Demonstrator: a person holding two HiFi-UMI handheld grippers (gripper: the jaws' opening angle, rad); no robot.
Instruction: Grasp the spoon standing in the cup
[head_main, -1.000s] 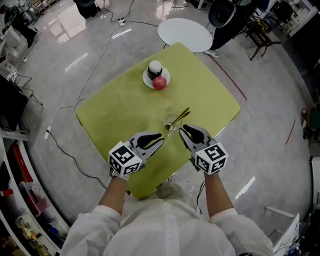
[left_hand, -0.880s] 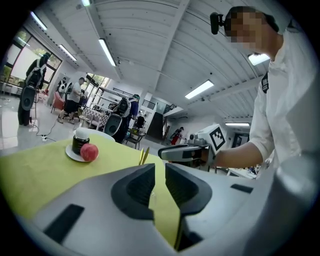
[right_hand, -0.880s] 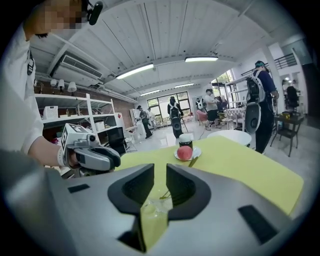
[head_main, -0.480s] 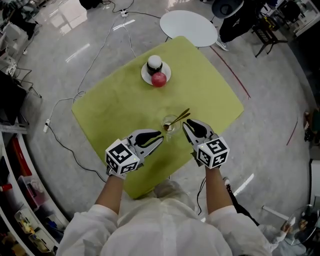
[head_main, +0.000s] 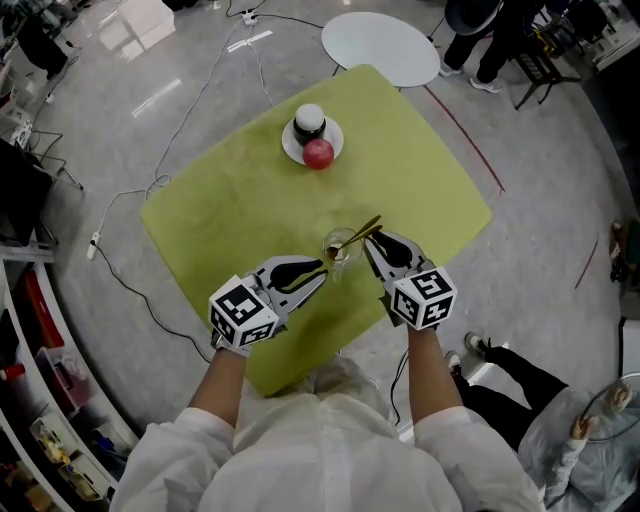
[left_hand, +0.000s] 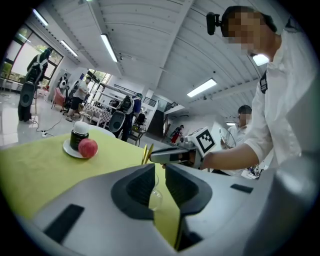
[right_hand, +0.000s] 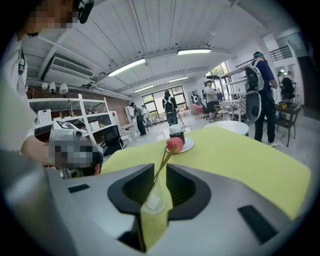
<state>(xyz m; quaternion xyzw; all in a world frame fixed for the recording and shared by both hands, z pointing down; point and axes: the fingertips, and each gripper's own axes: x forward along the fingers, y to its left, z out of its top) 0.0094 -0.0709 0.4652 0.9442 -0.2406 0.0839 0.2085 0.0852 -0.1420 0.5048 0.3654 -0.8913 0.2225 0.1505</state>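
Risk: right gripper (head_main: 376, 240), jaws apart and empty at frame centre, may clip the glass cup (head_main: 340, 248) and tip it before pinching the spoon (head_main: 362, 232).

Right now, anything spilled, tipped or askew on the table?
Nothing stands out. The cup stands upright with the spoon leaning in it; jar and apple sit on the plate, nothing spilled.

The bench (head_main: 230, 210) is yellow-green. The spoon (head_main: 362, 233) is gold and the cup (head_main: 340, 247) is clear glass. Far off are a red apple (head_main: 318, 153), a black jar (head_main: 309, 122) with a white lid, and a white plate (head_main: 335, 140). The left gripper (head_main: 322, 272) and right gripper (head_main: 368, 242) are grey with black fingers (head_main: 295, 270). Their white cubes are patterned in black squares.
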